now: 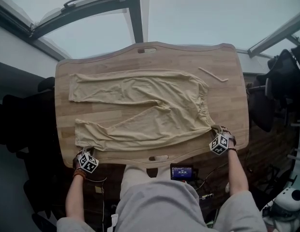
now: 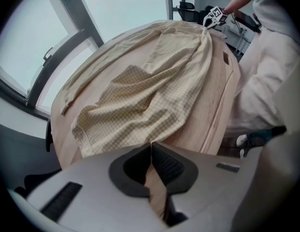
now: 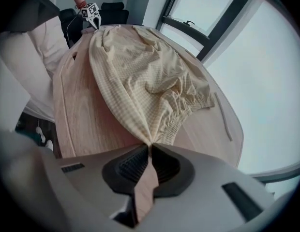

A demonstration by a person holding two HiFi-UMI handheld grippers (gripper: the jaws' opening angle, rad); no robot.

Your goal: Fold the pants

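At the near left edge of the desk [image 1: 227,66], the left gripper [image 1: 82,153] has its jaws closed on the near leg's hem of the tan pants [image 1: 140,105]. The pants lie spread flat across the desk. The right gripper [image 1: 216,131] has its jaws pinched on the waistband's near corner, bunching it.

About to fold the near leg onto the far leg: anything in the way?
Nothing visible lies on the far leg. A thin strip rests on the table beside the waistband, apart from the pants.

No lettering can be read; the small screen's [image 1: 182,172] figures blur.
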